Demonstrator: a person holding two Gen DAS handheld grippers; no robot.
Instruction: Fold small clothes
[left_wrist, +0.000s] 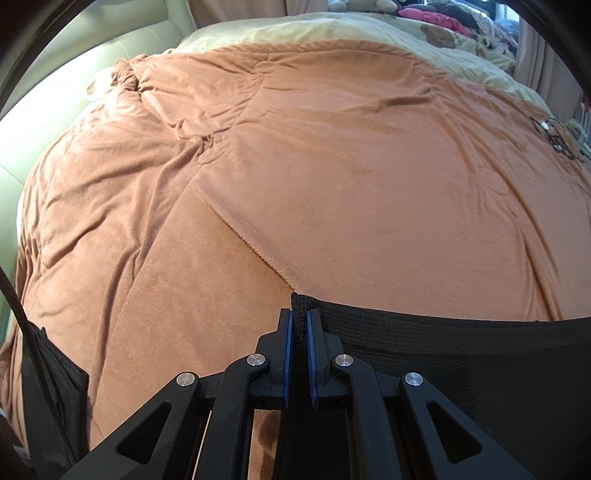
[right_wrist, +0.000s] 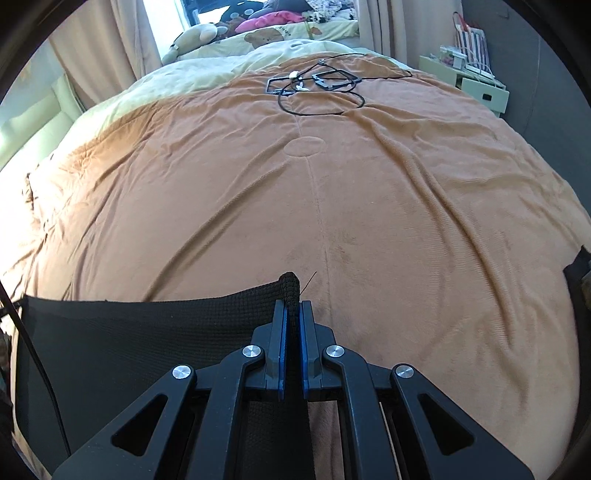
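A black knit garment (left_wrist: 443, 354) is stretched between my two grippers above the orange blanket (left_wrist: 295, 166). My left gripper (left_wrist: 300, 314) is shut on the garment's left corner, which pokes up between the blue pads (left_wrist: 288, 354). The cloth runs off to the right edge of that view. In the right wrist view my right gripper (right_wrist: 292, 306) is shut on the other corner of the black garment (right_wrist: 147, 332), whose bunched tip rises just past the fingertips. From there the cloth spreads left, its top edge taut and level.
The orange blanket (right_wrist: 314, 206) covers a wide bed. Black cables and small frames (right_wrist: 314, 85) lie on it far ahead. Soft toys and pink clothes (right_wrist: 266, 18) pile up beyond. A pale nightstand (right_wrist: 476, 85) stands at the right; a cream headboard (left_wrist: 74, 92) at the left.
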